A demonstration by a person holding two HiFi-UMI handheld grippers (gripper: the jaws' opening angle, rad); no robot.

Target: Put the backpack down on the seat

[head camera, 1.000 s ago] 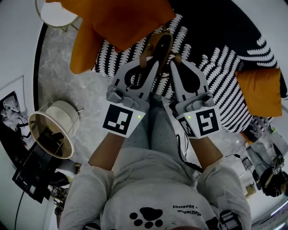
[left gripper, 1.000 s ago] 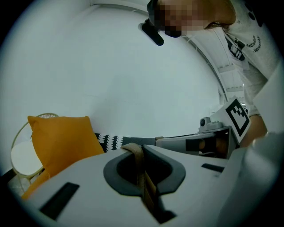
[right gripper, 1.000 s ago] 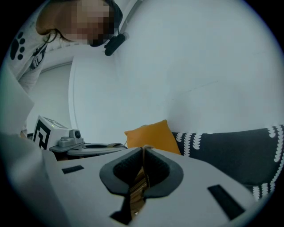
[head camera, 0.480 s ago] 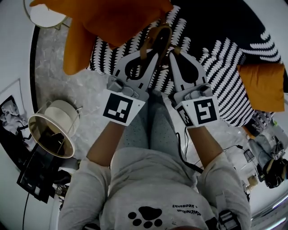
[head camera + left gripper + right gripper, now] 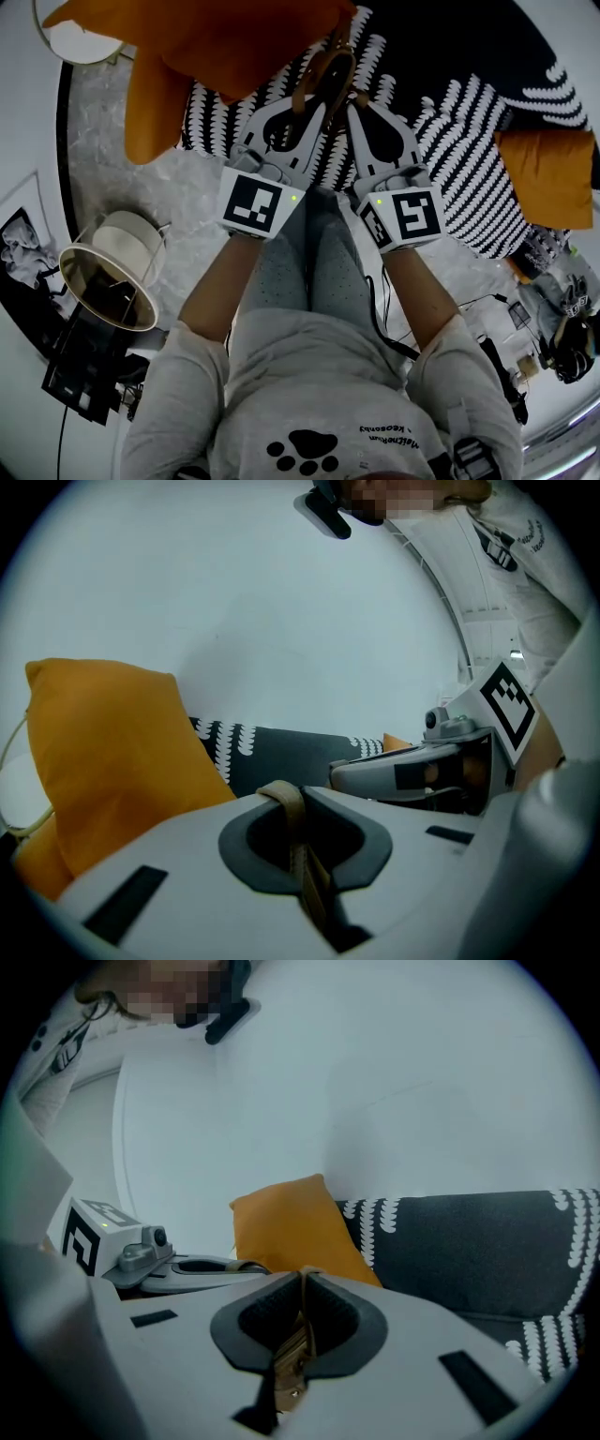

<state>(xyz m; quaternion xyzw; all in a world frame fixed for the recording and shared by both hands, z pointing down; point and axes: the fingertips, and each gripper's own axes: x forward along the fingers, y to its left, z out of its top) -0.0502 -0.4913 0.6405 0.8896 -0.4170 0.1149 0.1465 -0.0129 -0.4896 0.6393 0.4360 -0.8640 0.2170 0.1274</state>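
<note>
Only the backpack's tan strap (image 5: 323, 73) shows in the head view, looping up between the two gripper tips; its body is hidden under them. My left gripper (image 5: 313, 105) is shut on one length of the strap (image 5: 302, 860), which runs down through its jaws. My right gripper (image 5: 354, 103) is shut on another length carrying a metal buckle (image 5: 291, 1358). Both grippers are held side by side over the front edge of the sofa seat (image 5: 450, 141), which is black with white patterning. In the left gripper view the right gripper (image 5: 441, 766) lies just beyond.
A large orange cushion (image 5: 234, 37) leans at the sofa's left end, another orange cushion (image 5: 548, 178) at its right. A lamp shade (image 5: 108, 281) stands on the marble floor to my left. A round white table (image 5: 66, 37) is at the far left. Clutter lies at the right edge.
Both grippers have moved forward together towards the sofa with the strap still in them. The orange cushion and sofa appear closer.
</note>
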